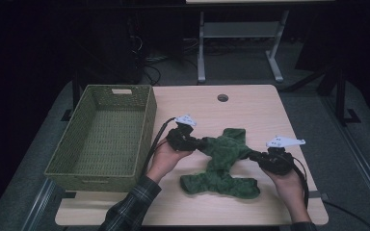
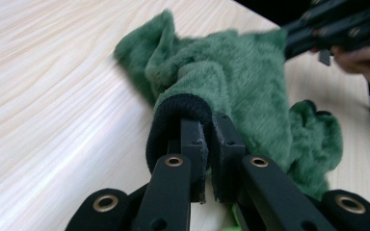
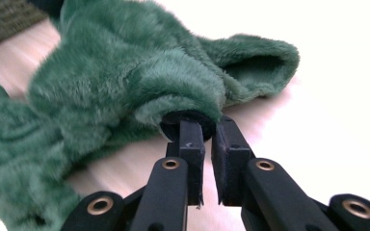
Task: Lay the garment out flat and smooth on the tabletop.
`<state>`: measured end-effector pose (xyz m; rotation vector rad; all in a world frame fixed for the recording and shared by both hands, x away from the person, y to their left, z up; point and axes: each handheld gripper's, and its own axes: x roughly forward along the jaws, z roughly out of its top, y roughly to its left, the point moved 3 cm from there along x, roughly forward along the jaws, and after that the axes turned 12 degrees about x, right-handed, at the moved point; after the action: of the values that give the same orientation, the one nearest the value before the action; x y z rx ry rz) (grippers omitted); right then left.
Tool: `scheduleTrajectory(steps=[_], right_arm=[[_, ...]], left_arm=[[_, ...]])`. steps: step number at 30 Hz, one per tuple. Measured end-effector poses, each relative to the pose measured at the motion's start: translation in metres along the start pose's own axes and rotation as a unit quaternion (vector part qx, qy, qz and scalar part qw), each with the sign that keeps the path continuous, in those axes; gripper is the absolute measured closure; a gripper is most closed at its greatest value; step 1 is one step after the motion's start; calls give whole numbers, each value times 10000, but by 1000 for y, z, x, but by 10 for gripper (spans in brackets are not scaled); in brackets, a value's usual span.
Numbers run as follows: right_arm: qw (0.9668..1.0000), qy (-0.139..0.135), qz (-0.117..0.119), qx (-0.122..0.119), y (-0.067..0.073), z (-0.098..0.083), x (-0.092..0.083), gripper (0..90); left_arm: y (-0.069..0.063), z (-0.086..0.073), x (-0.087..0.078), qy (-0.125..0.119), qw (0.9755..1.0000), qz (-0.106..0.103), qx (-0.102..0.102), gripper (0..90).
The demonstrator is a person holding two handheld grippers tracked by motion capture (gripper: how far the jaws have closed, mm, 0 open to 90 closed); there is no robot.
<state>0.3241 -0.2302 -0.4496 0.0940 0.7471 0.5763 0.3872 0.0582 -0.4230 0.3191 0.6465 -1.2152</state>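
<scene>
High view: green fuzzy garment (image 1: 224, 159) stretched between left claw (image 1: 198, 142) and right claw (image 1: 253, 155), each clamped on a dark cuff above the tabletop (image 1: 250, 110).

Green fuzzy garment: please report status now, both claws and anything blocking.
Left claw and right claw each shut on a black cuff. Green fuzzy garment stretched between them over the table. Wicker basket left; nothing blocking.

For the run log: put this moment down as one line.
left gripper: shut on green fuzzy garment, black cuff | right gripper: shut on its other cuff | garment partly on table | wicker basket at left
</scene>
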Motion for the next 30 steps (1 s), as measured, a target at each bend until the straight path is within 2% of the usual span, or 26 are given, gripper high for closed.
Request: scheduleTrajectory(steps=[4,8,10,14,17,19,22,26,27,30], right_arm=[[9997,-165,125,-138,4,17,-1,835],[9991,-196,171,-331,11,29,3,835],[9990,-122,158,-392,12,29,10,834],[9992,125,163,-346,8,23,26,833],[9989,368,82,-270,4,17,35,831],[9982,516,33,-312,0,13,42,831],[9969,714,-42,-323,-3,7,48,831],[9961,809,-126,-327,-3,1,53,822],[9960,819,-146,-328,-3,-2,54,811],[9959,834,-196,-296,-5,-4,53,737]], left_arm=[[2,-11,-12,67,9995,223,-191,857],[1,-22,-15,274,9980,434,-368,859],[1,-28,-12,445,9969,468,-439,858],[3,-42,1,709,9947,454,-593,858],[4,-50,10,916,9928,434,-644,858],[5,-55,14,1018,9920,437,-611,857],[6,-57,19,1063,9917,437,-582,855],[6,-58,23,1025,9918,466,-611,834],[5,-57,23,983,9919,467,-650,808],[4,-53,20,1037,9916,474,-609,634]])
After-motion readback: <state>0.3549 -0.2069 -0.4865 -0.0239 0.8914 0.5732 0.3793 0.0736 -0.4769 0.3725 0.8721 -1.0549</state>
